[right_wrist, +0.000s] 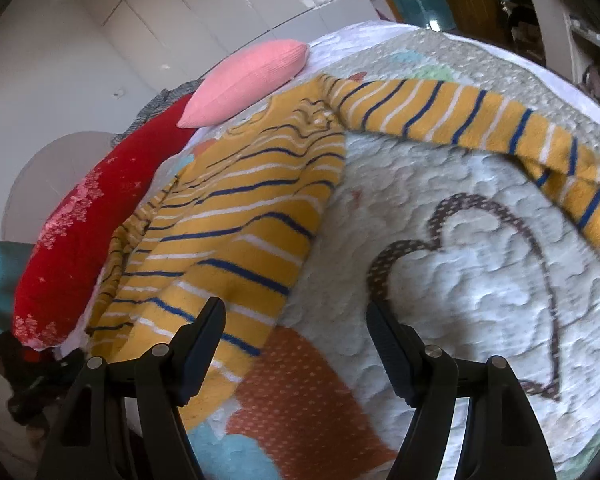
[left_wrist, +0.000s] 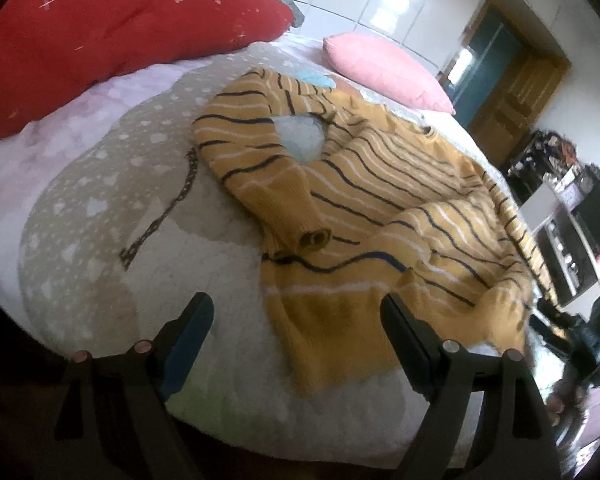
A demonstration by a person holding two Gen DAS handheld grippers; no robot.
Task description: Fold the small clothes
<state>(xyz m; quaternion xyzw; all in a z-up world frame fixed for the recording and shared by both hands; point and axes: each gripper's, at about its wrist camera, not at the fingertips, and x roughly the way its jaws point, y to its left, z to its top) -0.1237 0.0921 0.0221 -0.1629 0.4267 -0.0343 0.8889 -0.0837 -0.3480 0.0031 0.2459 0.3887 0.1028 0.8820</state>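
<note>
Jaws of both grippers spread, empty; striped sweater [left_wrist: 364, 200] lies hem-near, collar toward pink pillow [left_wrist: 384, 68].

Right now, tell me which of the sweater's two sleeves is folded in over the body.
The sleeve on the red pillow's side: it loops back, cuff resting on the sweater. The other sleeve stretches out across the quilt.

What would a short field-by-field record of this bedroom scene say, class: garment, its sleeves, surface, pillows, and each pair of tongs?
garment: yellow striped sweater, lying on the bed, not yet folded into a neat shape
sleeves: one folded across the body; the other stretched outward
surface: patterned quilt
pillows: red pillow and pink pillow beyond the sweater
left tongs: open, holding nothing, near the hem
right tongs: open, holding nothing
</note>
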